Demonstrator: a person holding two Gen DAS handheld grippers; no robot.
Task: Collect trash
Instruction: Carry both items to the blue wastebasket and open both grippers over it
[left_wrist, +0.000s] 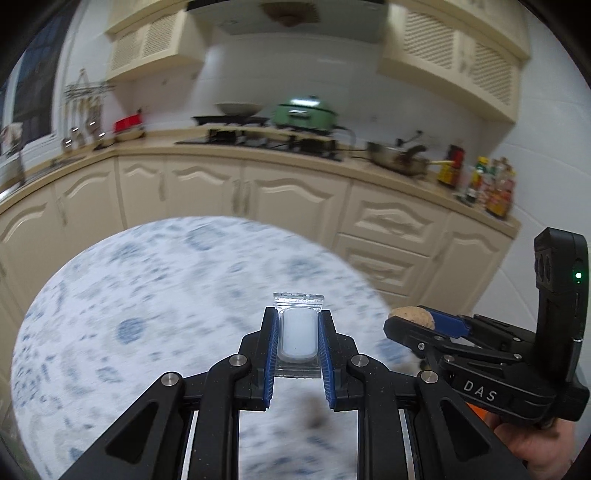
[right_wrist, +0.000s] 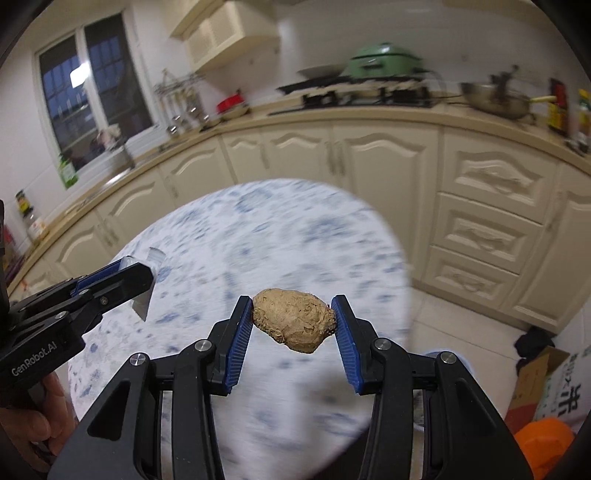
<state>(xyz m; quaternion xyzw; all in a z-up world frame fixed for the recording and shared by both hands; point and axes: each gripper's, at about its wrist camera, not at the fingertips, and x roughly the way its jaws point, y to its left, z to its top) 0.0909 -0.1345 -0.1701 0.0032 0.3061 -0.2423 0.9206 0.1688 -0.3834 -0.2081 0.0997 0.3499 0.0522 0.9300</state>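
Both tongs are loaded. Left tongs (left_wrist: 297, 341) are pressed onto a small clear plastic zip pouch with a pale, rounded white insert (left_wrist: 298, 338), its sealed strip poking out past the blue pads; in the right wrist view the same pouch (right_wrist: 146, 291) shows edge-on beside the black jaw. Right tongs (right_wrist: 293, 321) pinch a lumpy brown, dry-looking clump of waste (right_wrist: 291, 319) between their ribbed pads, held clear of everything below.

Beneath both sits a round worktop with a white-and-blue floral cloth (right_wrist: 258, 236) — blurred, and no other litter can be made out on the part in view. Beyond it run cream kitchen cabinets (left_wrist: 295, 192) and a counter carrying a green lidded pot (left_wrist: 304, 112).

Judging by this, the picking-up is done for these two pieces, and what remains is dropping them somewhere. An orange, rounded plastic object (right_wrist: 543, 443) on the tiled floor by a cardboard box (right_wrist: 543, 380) could be the bin, though too little of it shows to say — nothing has been deposited yet.
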